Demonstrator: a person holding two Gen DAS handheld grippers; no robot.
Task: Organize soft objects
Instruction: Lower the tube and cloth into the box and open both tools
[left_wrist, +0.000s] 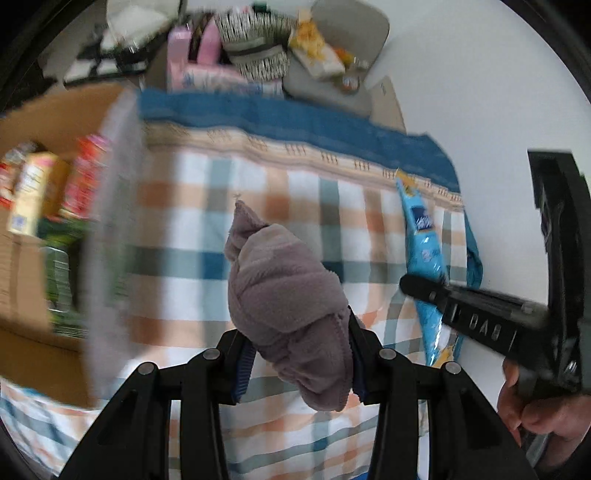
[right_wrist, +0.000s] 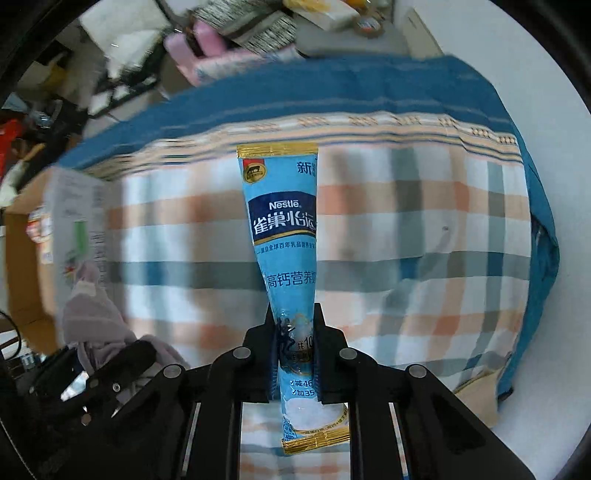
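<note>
My left gripper (left_wrist: 299, 347) is shut on a bunched mauve fleece cloth (left_wrist: 284, 291) and holds it above the plaid cloth (left_wrist: 317, 214). My right gripper (right_wrist: 295, 343) is shut on a long blue Nestle sachet (right_wrist: 282, 229) with gold ends, held up over the same plaid cloth (right_wrist: 424, 236). In the left wrist view the right gripper (left_wrist: 417, 286) and the sachet (left_wrist: 424, 236) show at the right. In the right wrist view the mauve cloth (right_wrist: 92, 314) and the left gripper's fingers (right_wrist: 122, 362) show at lower left.
A cardboard box (left_wrist: 55, 122) with packets (left_wrist: 35, 192) inside stands at the left; it shows in the right wrist view (right_wrist: 26, 266) too. Beyond the cloth's blue border lie pink packages (left_wrist: 192, 55), a striped bag (left_wrist: 255, 44) and a grey tray (left_wrist: 354, 33).
</note>
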